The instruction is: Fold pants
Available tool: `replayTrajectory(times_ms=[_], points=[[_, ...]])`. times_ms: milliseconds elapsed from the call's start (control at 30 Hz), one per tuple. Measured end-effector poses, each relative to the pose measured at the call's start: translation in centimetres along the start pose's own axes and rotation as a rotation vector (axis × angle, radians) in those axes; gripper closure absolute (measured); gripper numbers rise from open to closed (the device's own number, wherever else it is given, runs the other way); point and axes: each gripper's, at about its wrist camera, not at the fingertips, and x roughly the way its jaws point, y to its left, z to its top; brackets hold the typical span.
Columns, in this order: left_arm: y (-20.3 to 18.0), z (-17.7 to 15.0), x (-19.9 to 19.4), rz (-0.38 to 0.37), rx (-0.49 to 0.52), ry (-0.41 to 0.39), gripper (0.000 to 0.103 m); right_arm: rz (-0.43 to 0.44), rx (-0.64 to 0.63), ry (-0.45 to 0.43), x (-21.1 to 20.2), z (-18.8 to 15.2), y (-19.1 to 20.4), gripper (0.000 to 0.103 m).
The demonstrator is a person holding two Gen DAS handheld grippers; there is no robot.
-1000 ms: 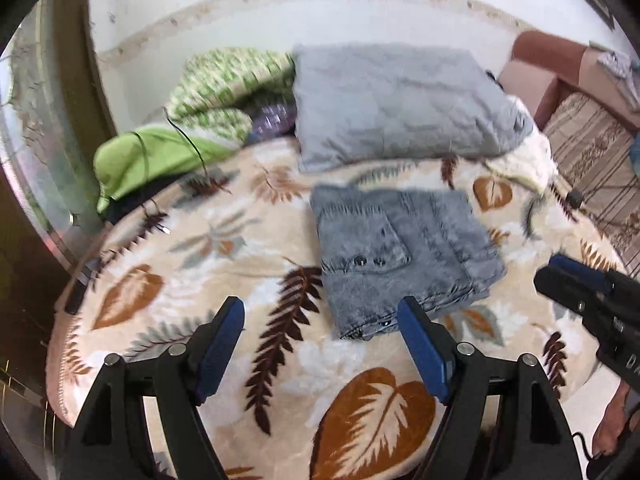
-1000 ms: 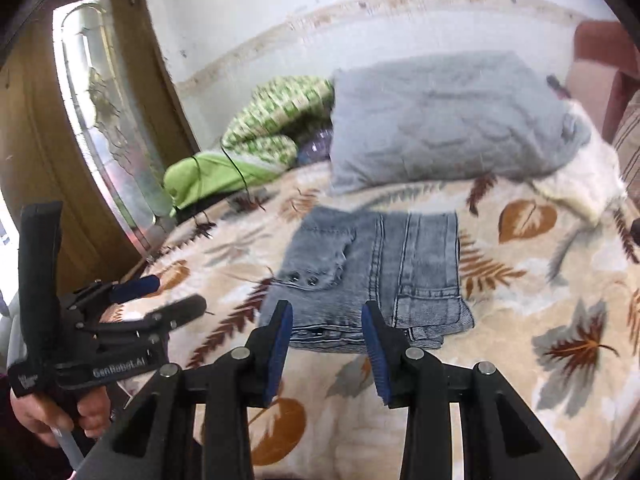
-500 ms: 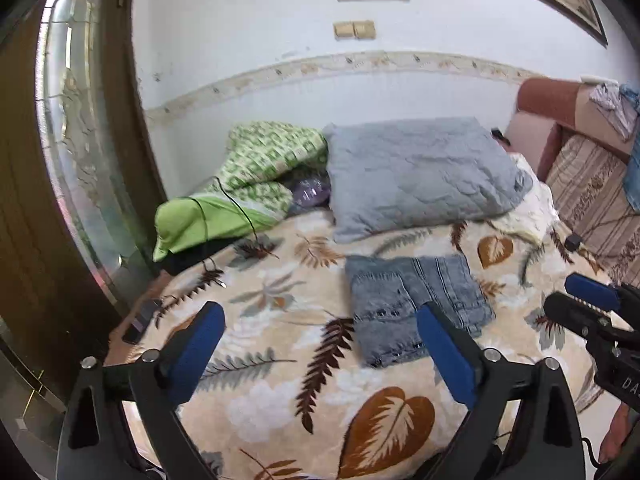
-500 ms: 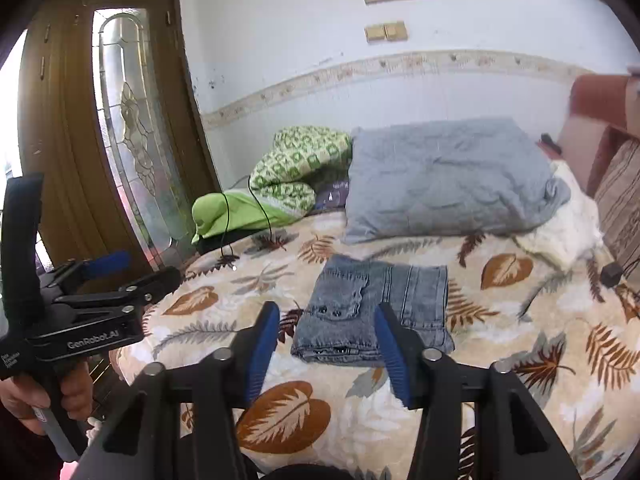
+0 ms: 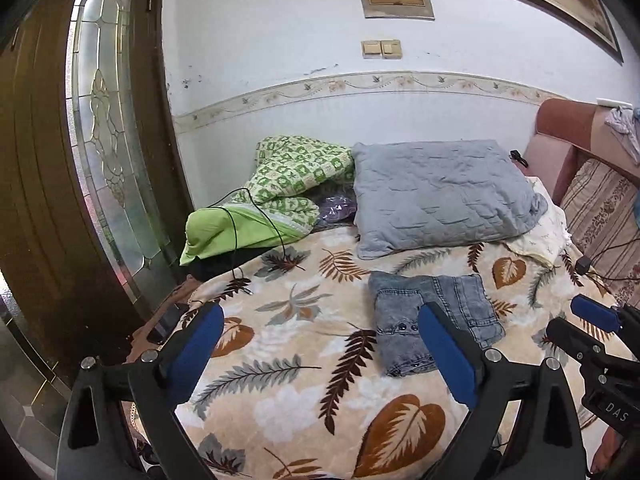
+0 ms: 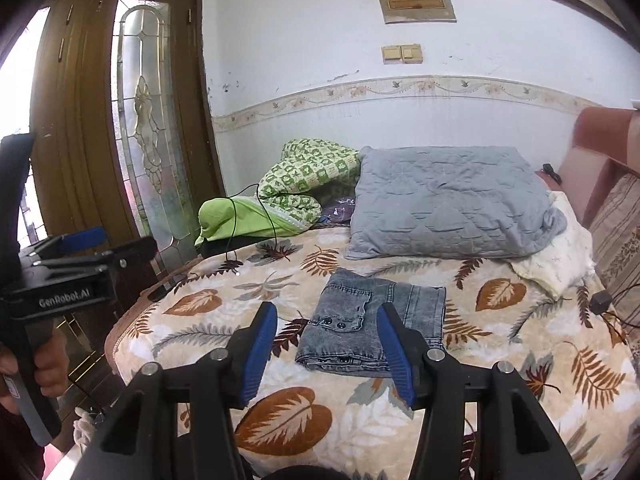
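The big bed blanket (image 5: 304,392) with brown and grey leaves fills the lower half of both views; the brown door (image 6: 120,128) with its patterned glass stands tall on the left side of the frame; the grey pillow (image 5: 440,196) lies in the middle right, up against the white wall, and the green checked quilt (image 5: 300,172) is bunched just left of it, with a black cable looping over its plain green part.

Your pants (image 6: 376,328), grey-blue jeans, lie folded into a neat flat packet on the blanket, just below the pillow, a little right of the middle of the frame; nothing is touching them.

Your left gripper (image 5: 320,356) sits at the bottom of its view with its blue pads spread very wide and only blanket showing between them; your right gripper (image 6: 328,352) sits at the bottom of its view, its jaws have just been opening and now stand about half apart, pinching nothing; the folded pants show past them, well beyond the tips.

At the far left edge of the right view, your hand (image 6: 52,368) grips the left tool's handle.
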Motion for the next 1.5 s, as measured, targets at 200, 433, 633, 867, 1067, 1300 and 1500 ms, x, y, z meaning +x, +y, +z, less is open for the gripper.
replayTrajectory(times_ms=[200, 433, 633, 867, 1067, 1300, 1500], points=[[0.9, 0.3, -0.2, 0.029, -0.007, -0.024, 0.005, -0.010, 0.022, 0.000, 0.3, 0.0, -0.7, 0.047], [2.6, 0.5, -0.7, 0.054, -0.035, -0.046, 0.005, -0.007, 0.014, 0.015, 0.9, 0.0, -0.4, 0.046], [3.8, 0.6, -1.1, 0.075, -0.048, -0.066, 0.005, 0.016, -0.005, 0.031, 1.9, 0.1, 0.6, 0.046], [4.8, 0.6, -1.2, 0.080, -0.063, -0.069, 0.005, 0.045, -0.030, 0.041, 3.1, 0.4, 1.9, 0.046], [4.9, 0.7, -1.2, 0.060, -0.069, -0.077, 0.005, 0.061, -0.046, 0.048, 4.2, 0.7, 2.6, 0.046], [4.3, 1.0, -0.8, 0.046, -0.058, -0.073, 0.005, 0.067, -0.041, 0.051, 4.7, 0.5, 2.6, 0.046], [3.8, 1.2, 0.2, 0.007, -0.065, -0.056, 0.005, 0.064, -0.022, 0.054, 5.5, 0.5, 1.8, 0.046]])
